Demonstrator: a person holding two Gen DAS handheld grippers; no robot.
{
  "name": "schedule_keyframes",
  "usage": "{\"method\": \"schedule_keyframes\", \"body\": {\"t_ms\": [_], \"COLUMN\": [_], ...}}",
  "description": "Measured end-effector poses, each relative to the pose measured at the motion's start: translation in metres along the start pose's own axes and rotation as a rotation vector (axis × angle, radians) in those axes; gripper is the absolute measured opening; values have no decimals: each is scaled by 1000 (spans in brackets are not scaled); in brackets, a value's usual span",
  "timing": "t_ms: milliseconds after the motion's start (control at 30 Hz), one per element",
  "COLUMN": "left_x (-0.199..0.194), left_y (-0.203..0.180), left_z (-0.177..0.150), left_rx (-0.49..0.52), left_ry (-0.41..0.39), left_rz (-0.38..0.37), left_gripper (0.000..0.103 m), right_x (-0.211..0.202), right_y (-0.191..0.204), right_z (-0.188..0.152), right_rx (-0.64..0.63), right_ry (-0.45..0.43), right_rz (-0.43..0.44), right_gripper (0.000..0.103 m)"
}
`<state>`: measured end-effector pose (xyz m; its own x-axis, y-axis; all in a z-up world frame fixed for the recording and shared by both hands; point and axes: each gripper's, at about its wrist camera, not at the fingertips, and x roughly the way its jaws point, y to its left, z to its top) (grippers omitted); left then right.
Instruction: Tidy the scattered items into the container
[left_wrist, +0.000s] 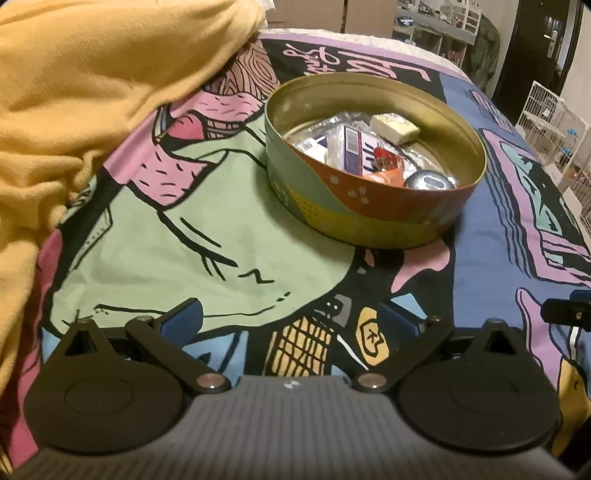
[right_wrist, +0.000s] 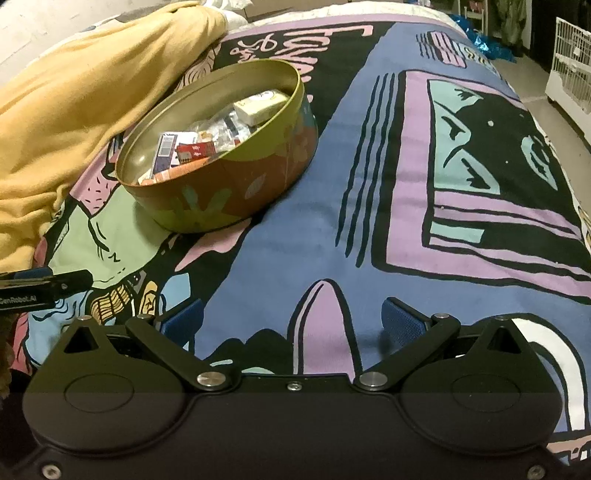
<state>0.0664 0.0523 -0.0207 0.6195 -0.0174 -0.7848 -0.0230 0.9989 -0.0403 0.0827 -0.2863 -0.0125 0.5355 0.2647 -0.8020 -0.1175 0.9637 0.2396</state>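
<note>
Round tin sits upright, mouth up, no long axis.

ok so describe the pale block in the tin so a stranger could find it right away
Find the round tin on the patterned bedspread beside the yellow blanket. At its far side lies a cream block, the only pale, plain item on top of the wrappers.

Round tin: near wall hides its floor and part of the packets; packet print illegible. Behind the tin, yellow blanket cut off by frame edge.
</note>
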Motion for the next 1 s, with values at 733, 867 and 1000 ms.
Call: {"method": "schedule_keyframes", "body": {"t_ms": [733, 867, 1000], "left_x": [38, 37, 32], "left_y": [12, 16, 18], "left_z": [-27, -27, -25], "left_rx": [-52, -78, -95], "left_ry": [22, 14, 3], "left_rz": [-2, -15, -24], "left_gripper": [103, 103, 103], "right_x": [44, 49, 51], "right_y": [11, 19, 21], "right_z": [-1, -2, -3], "right_rx": [-8, -41, -49], "right_ry": [83, 86, 84], "right_rz": [-75, -87, -86], "right_gripper": [103, 103, 103]}}
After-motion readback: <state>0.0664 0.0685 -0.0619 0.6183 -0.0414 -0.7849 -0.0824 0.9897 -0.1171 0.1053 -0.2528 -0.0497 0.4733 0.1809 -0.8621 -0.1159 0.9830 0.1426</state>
